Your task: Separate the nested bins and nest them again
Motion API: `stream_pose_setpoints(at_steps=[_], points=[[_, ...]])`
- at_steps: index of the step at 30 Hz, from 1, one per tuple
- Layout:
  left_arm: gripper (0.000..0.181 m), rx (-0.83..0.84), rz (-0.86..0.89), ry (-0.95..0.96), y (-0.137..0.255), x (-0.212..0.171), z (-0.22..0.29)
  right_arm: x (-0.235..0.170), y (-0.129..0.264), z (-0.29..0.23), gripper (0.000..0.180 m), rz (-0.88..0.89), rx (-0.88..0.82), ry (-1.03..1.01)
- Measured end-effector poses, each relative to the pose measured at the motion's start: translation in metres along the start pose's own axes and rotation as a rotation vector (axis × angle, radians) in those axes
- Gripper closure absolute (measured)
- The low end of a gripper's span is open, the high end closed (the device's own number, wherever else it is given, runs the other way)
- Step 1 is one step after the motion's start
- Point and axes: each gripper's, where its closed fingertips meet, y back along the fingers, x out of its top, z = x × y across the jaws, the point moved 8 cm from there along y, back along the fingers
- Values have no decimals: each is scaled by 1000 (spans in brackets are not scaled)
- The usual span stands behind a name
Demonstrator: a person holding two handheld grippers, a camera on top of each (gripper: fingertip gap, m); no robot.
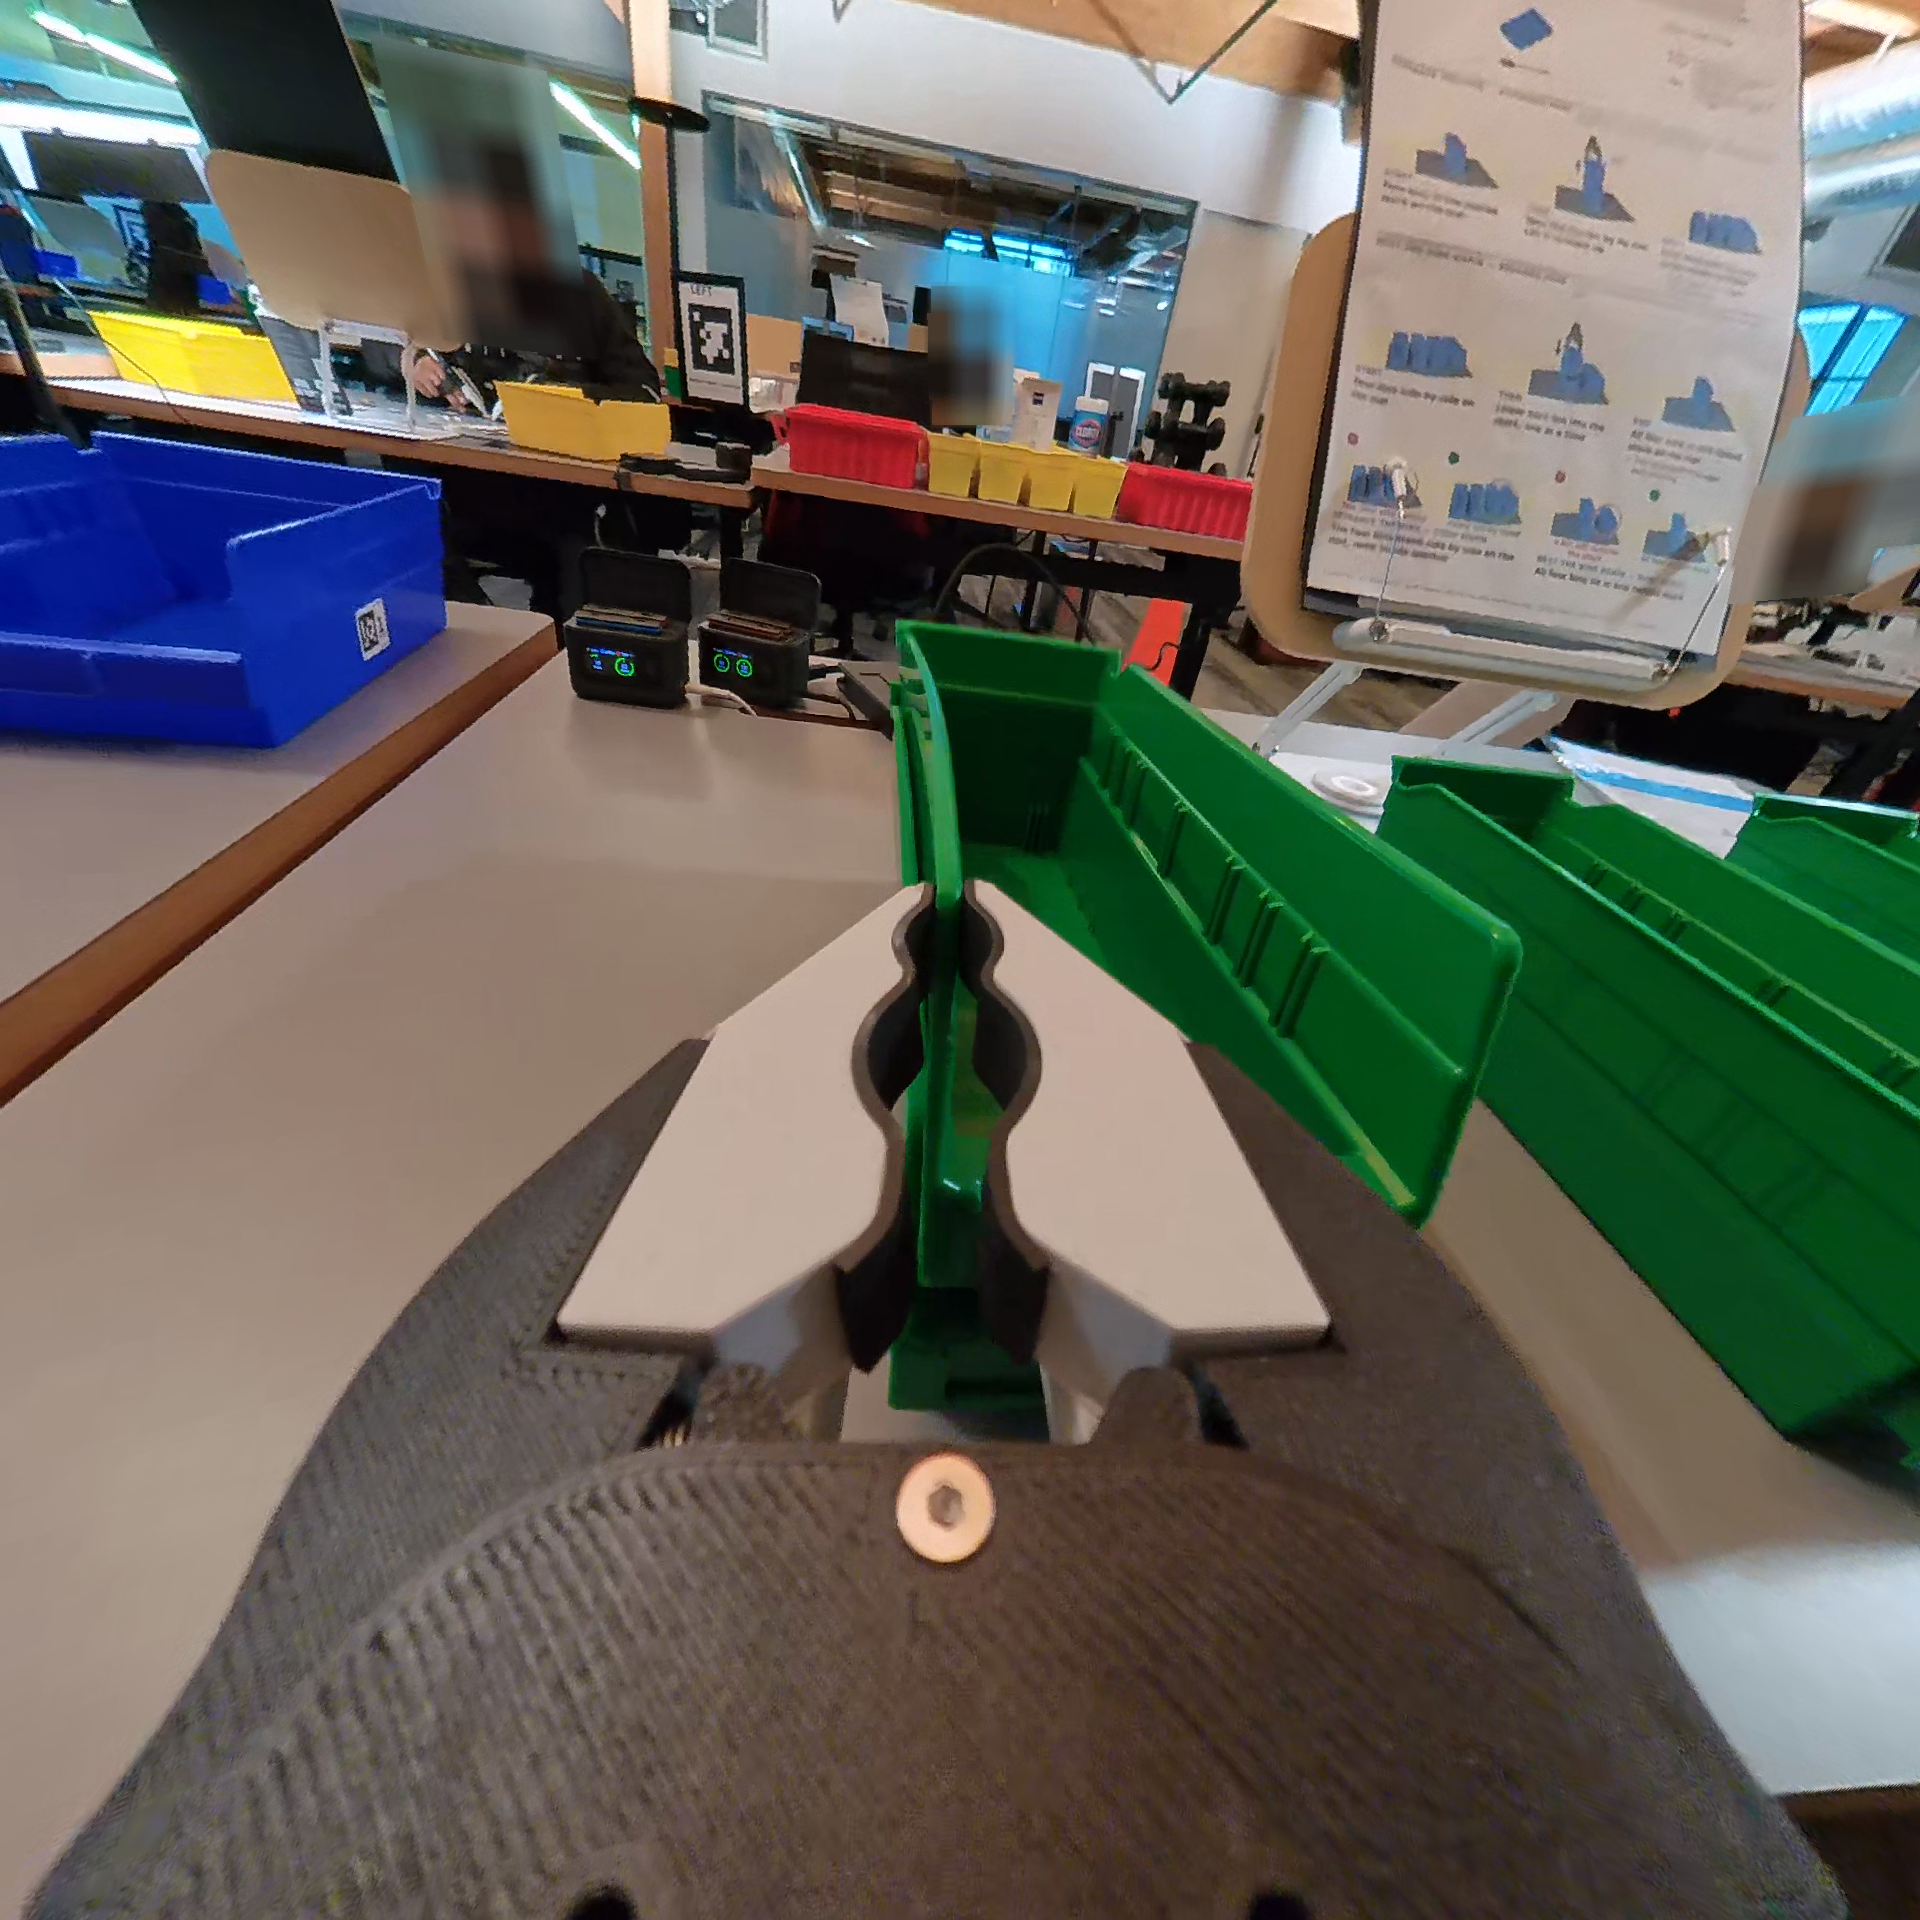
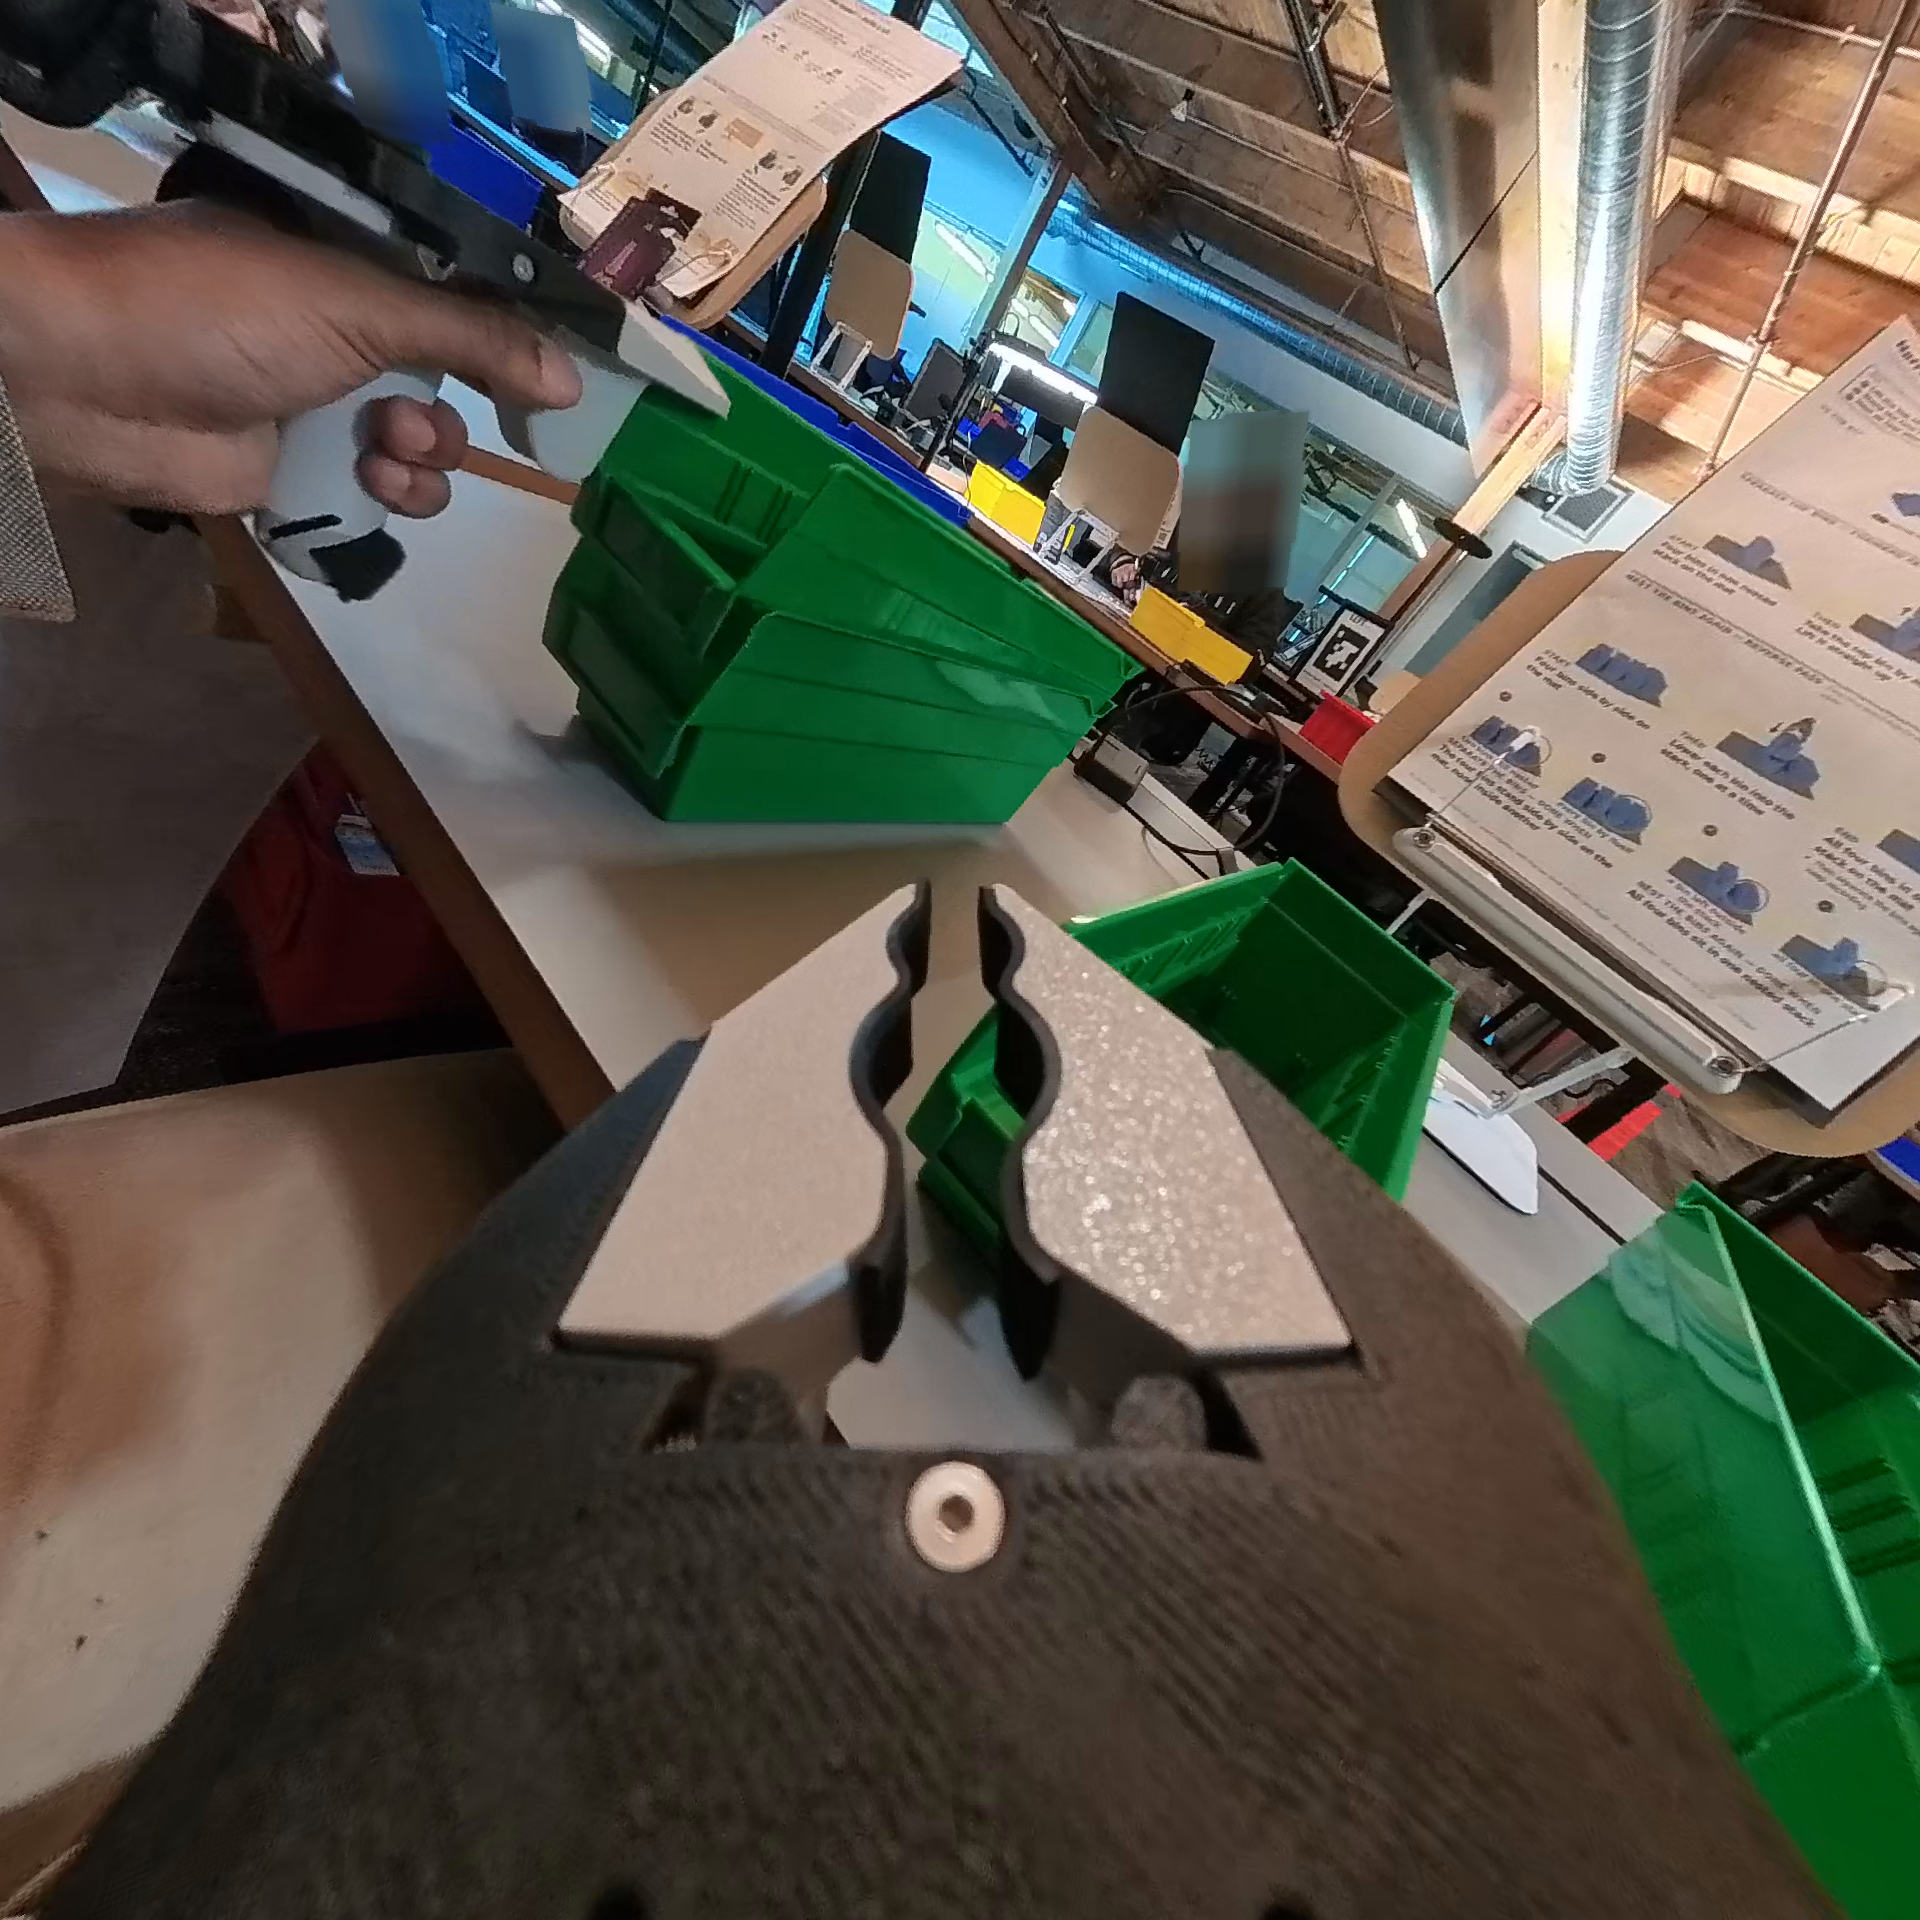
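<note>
My left gripper [image 1: 951, 904] is shut on the left side wall of a green bin [image 1: 1195, 883] and holds it tilted. In the right wrist view this gripper [image 2: 675, 374] grips the top bin of a nested green stack [image 2: 831, 675], with the top bin raised at an angle. My right gripper [image 2: 951, 914] is slightly open and empty, above the table. Beyond its fingers stands another green bin [image 2: 1299, 997], and one more green bin [image 2: 1766, 1507] is at the lower right. More green bins [image 1: 1662, 987] lie to the right of the held one.
A blue bin [image 1: 208, 603] sits on the neighbouring table at left. Two black charger boxes [image 1: 686, 644] stand at the table's back. An instruction sheet on a stand [image 2: 1714, 779] is at the right. The table's wooden edge [image 2: 416, 831] runs at the left. A hand [image 2: 208, 353] holds the left gripper.
</note>
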Motion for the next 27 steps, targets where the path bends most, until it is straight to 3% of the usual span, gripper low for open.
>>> stream_pose_setpoints(at_steps=[12,18,21,23,27], points=[[180,-25,53,14,2,-4,-3,-2,0,1,172,-4,3,-3],[168,-39,-55,-6,-6,-13,-2,-1,0,0,171,-3,7,-2],[170,-52,-55,1,-7,-13,-2,-2,0,-1,171,-5,10,-4],[181,-24,-51,-11,-7,-12,-5,-2,-1,-1,170,-8,13,-5],[181,-28,-53,-17,-8,-8,-5,-3,-1,-1,170,-11,15,-1]])
